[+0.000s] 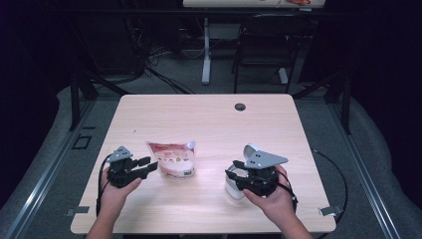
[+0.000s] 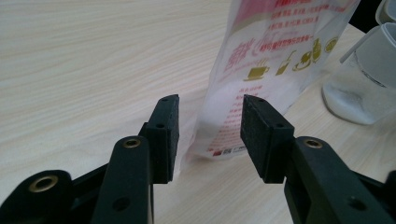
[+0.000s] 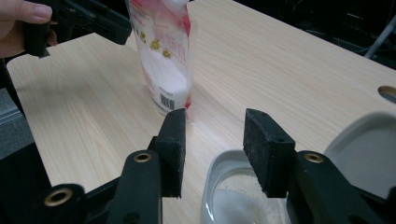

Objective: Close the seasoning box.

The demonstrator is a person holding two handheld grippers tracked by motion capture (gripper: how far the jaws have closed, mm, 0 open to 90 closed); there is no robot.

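A pink-and-white stand-up pouch with white powder in it stands upright on the wooden table, left of centre. My left gripper is just left of the pouch, pointing at it. Its jaws are open in the left gripper view, and the pouch stands a little beyond the pads, untouched. My right gripper hovers open over a white container with its hinged lid up. In the right gripper view the open jaws hang above the container, which holds white powder.
The table has a round cable hole near its far edge. A dark chair and another desk's leg stand on the floor beyond the table. The left gripper and pouch appear far off in the right gripper view.
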